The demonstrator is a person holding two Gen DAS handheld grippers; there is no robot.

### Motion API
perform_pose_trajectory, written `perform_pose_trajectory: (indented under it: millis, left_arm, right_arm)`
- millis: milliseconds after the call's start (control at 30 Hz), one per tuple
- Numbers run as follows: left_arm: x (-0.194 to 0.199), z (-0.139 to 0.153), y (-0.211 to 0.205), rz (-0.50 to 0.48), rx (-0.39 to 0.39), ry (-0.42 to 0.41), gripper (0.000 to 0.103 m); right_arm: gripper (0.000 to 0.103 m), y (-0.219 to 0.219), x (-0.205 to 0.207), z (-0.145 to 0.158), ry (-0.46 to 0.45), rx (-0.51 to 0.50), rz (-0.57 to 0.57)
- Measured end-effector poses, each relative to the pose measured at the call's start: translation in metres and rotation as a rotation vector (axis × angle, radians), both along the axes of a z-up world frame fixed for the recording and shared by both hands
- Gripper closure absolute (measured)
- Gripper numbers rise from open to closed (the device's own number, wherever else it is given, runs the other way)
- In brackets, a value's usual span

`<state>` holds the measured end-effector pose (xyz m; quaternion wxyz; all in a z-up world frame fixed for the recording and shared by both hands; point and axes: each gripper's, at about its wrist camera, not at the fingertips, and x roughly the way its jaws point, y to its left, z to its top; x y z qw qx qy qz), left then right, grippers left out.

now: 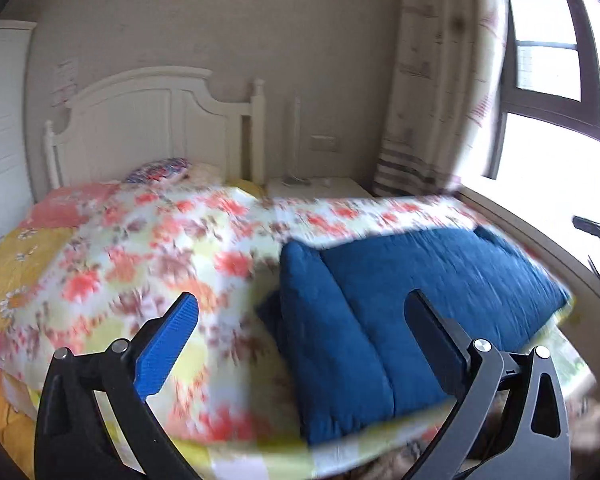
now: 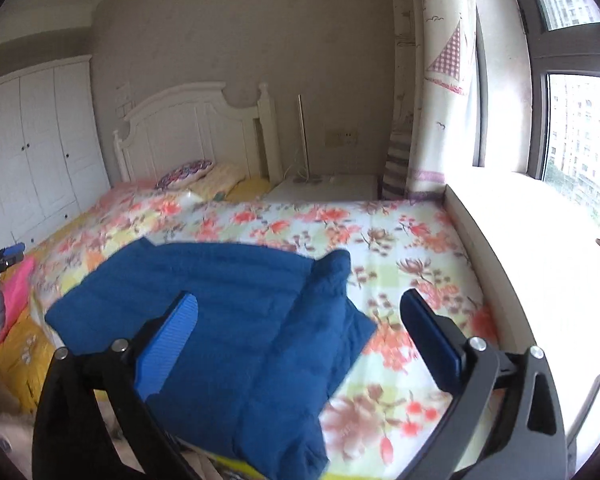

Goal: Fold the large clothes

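A dark blue padded jacket [image 1: 420, 280] lies folded on the floral bedspread [image 1: 160, 248], near the foot of the bed. One sleeve is laid over its body. In the left wrist view my left gripper [image 1: 302, 300] hangs above the jacket's left side, jaws wide open and nothing between the blue pads [image 1: 168, 344]. In the right wrist view the same jacket [image 2: 240, 280] lies below and left of centre on the bedspread [image 2: 400, 240]. My right gripper [image 2: 299, 298] hovers over its right sleeve, open and empty.
A white headboard [image 2: 196, 128] and pillows [image 2: 188, 176] stand at the far end. A white nightstand [image 2: 332, 188] and a curtain [image 2: 432, 120] are beside the bed. The window sill [image 2: 540, 248] runs along the right, a white wardrobe [image 2: 32, 148] along the left. Pink and yellow bedding [image 2: 20, 320] hangs at the left edge.
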<state>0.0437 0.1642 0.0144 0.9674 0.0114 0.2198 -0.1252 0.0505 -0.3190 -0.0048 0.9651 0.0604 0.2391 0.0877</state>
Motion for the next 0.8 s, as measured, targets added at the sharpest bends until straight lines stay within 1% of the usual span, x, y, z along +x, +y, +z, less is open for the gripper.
perform_pose_trajectory:
  millis: [67,100,133,167,200,233,267,300,367,400,433,467,500,533,567,600,633,667,733,800]
  left_arm:
    - [0.037,0.015,-0.028,0.033,-0.006,0.006,0.004]
    - [0.052,0.017,-0.04,0.021,0.005,0.013,0.004]
    - [0.073,0.019,-0.058,0.018,0.038,0.031,0.004]
    - [0.101,0.016,-0.08,0.03,0.093,0.073,0.004]
    - [0.121,0.012,-0.095,0.032,0.122,0.115,0.004]
    - [0.14,0.007,-0.109,0.026,0.138,0.157,0.004]
    - [0.16,0.002,-0.121,0.016,0.145,0.199,0.004]
    - [0.186,-0.008,-0.135,0.028,0.158,0.257,0.004]
    - [0.218,-0.024,-0.151,0.069,0.189,0.324,0.004]
    - [0.234,-0.035,-0.16,0.071,0.2,0.347,0.004]
    - [0.249,-0.048,-0.167,0.084,0.198,0.376,0.004]
    - [0.256,-0.059,-0.172,0.102,0.194,0.394,0.004]
    - [0.266,-0.078,-0.179,0.119,0.197,0.41,0.004]
    - [0.271,-0.098,-0.186,0.122,0.211,0.423,0.004]
    - [0.282,-0.128,-0.192,0.114,0.22,0.49,0.004]
    - [0.283,-0.139,-0.191,0.115,0.216,0.513,0.004]
    - [0.28,-0.138,-0.192,0.119,0.213,0.487,0.004]
    - [0.278,-0.137,-0.193,0.119,0.223,0.469,0.004]
    - [0.275,-0.139,-0.192,0.114,0.219,0.462,0.004]
    - [0.275,-0.14,-0.188,0.11,0.198,0.462,0.004]
  right_arm:
    - [0.002,0.032,0.038,0.014,-0.012,0.012,0.006]
    - [0.004,0.052,0.058,0.017,-0.008,-0.003,0.03]
    - [0.007,0.068,0.072,0.018,-0.008,-0.022,0.056]
    - [0.022,0.092,0.088,0.018,-0.008,-0.064,0.069]
    - [0.038,0.117,0.11,0.015,0.012,-0.143,0.055]
    - [0.041,0.133,0.128,0.012,0.037,-0.165,0.061]
    - [0.041,0.146,0.145,0.006,0.07,-0.156,0.088]
    - [0.041,0.155,0.161,0.0,0.105,-0.144,0.112]
    - [0.041,0.171,0.195,-0.018,0.17,-0.188,0.103]
    - [0.04,0.177,0.212,-0.031,0.203,-0.228,0.101]
    - [0.039,0.179,0.223,-0.046,0.221,-0.262,0.096]
    - [0.034,0.181,0.23,-0.061,0.246,-0.287,0.095]
    - [0.028,0.177,0.245,-0.092,0.336,-0.308,0.092]
    - [0.025,0.17,0.257,-0.117,0.424,-0.271,0.095]
    - [0.024,0.157,0.262,-0.133,0.462,-0.16,0.101]
    - [0.025,0.144,0.26,-0.133,0.448,-0.075,0.1]
    - [0.026,0.135,0.257,-0.132,0.439,-0.033,0.086]
    - [0.026,0.131,0.256,-0.133,0.434,-0.012,0.088]
    - [0.026,0.133,0.256,-0.135,0.433,-0.02,0.088]
    - [0.025,0.14,0.256,-0.135,0.434,-0.064,0.079]
